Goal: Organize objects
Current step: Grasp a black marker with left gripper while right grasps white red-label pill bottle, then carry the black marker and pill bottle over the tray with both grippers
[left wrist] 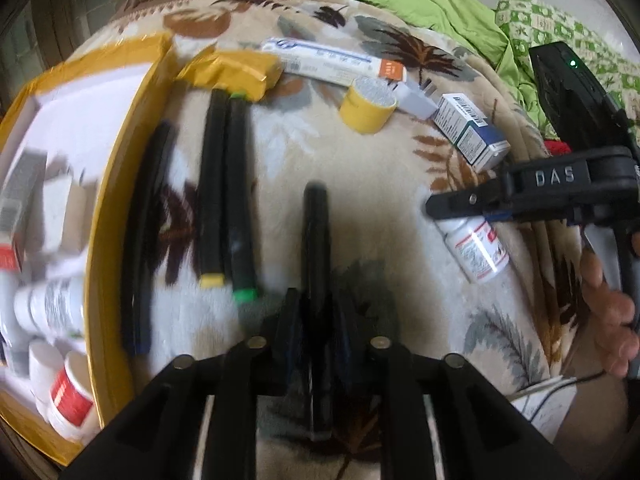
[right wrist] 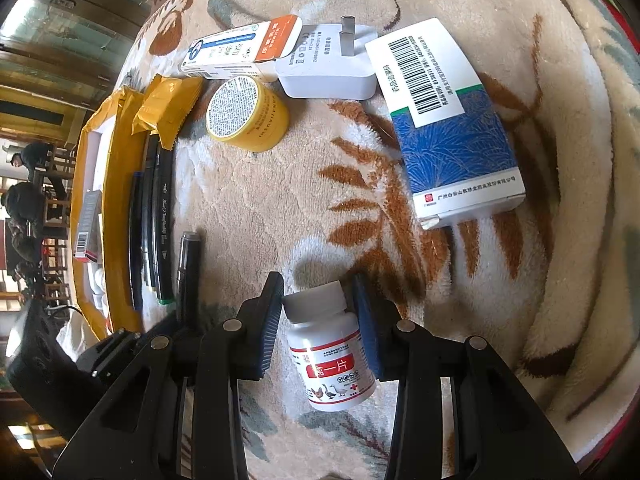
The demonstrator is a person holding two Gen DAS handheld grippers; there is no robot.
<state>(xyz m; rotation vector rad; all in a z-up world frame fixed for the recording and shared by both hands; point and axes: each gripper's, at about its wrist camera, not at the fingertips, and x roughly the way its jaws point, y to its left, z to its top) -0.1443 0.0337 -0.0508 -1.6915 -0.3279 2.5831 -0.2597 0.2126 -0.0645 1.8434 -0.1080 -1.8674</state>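
My left gripper (left wrist: 314, 312) is shut on a black marker (left wrist: 316, 248) and holds it just above the patterned blanket. My right gripper (right wrist: 318, 312) is open around a white pill bottle (right wrist: 330, 350) with a red label that lies on the blanket; the pads (right wrist: 364, 320) stand at each side of its cap. The bottle also shows in the left wrist view (left wrist: 476, 250) under the right gripper (left wrist: 432, 206). A yellow box (left wrist: 116, 208) at the left holds white bottles (left wrist: 52, 304) and small cartons.
Two black markers (left wrist: 224, 200) with yellow and green caps and a dark pen (left wrist: 148, 236) lie beside the box. A yellow jar (right wrist: 248, 114), white charger (right wrist: 332, 64), blue-white carton (right wrist: 452, 128), long white box (right wrist: 244, 46) and yellow packet (right wrist: 170, 110) lie on the blanket.
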